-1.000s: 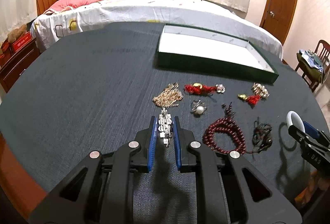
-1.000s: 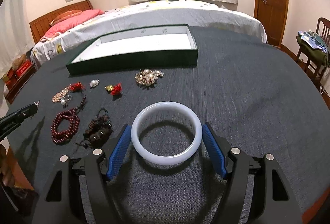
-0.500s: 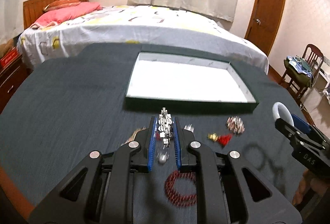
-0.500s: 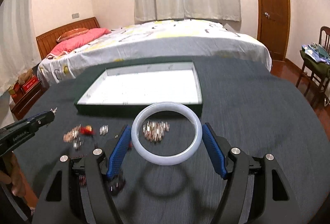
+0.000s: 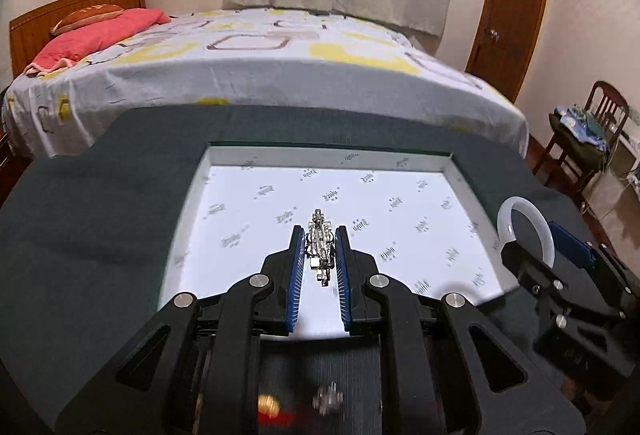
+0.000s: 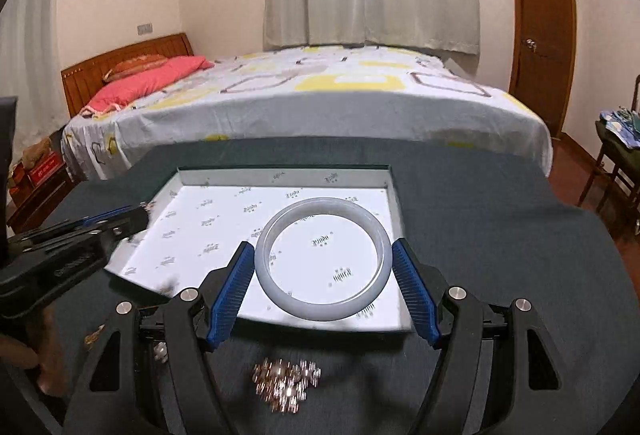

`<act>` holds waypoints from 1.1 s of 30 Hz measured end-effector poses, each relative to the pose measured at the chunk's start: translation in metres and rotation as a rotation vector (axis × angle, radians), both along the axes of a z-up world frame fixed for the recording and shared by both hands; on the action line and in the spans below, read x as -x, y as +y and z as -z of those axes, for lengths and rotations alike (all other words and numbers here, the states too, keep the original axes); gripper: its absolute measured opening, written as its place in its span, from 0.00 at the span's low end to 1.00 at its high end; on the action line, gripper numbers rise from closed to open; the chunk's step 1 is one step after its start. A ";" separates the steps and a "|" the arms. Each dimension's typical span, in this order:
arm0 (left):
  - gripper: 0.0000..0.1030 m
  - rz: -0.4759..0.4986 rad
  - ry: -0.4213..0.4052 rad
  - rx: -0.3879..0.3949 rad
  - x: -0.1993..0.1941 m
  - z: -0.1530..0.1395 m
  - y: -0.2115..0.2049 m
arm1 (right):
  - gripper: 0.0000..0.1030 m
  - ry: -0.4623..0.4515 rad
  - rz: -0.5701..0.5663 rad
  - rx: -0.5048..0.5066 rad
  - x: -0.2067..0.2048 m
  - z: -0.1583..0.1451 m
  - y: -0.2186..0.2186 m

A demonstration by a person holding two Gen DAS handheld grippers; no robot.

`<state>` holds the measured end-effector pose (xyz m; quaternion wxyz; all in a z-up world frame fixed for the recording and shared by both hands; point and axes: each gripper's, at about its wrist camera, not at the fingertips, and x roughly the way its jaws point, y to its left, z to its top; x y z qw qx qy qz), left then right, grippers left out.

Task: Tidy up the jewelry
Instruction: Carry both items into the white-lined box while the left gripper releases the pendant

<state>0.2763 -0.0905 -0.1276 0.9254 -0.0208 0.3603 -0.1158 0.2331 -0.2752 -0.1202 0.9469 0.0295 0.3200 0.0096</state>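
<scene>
Left hand-held gripper: pinching silver brooch above white-lined box. Right hand-held gripper: clamped on pale bangle, box's 3 o'clock side.

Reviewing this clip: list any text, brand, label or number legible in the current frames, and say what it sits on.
No text reads clearly.
Repeated small printed mark on the white lining of the green box: too small and blurred to read.
Embossed lettering on the left hand-held gripper body, seen in the right wrist view: blurred, unreadable.
Lettering on the right hand-held gripper body, seen in the left wrist view: too dark to read.
</scene>
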 end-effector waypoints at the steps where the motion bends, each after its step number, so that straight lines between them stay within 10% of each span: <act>1: 0.15 0.003 0.014 -0.008 -0.007 0.007 -0.004 | 0.66 0.017 -0.006 -0.002 -0.006 0.006 0.000; 18: 0.16 0.048 0.182 -0.083 -0.048 0.064 -0.024 | 0.66 0.210 -0.020 0.032 -0.048 0.059 0.003; 33: 0.63 0.059 0.163 -0.032 -0.045 0.057 -0.022 | 0.70 0.182 -0.019 0.023 -0.044 0.050 -0.002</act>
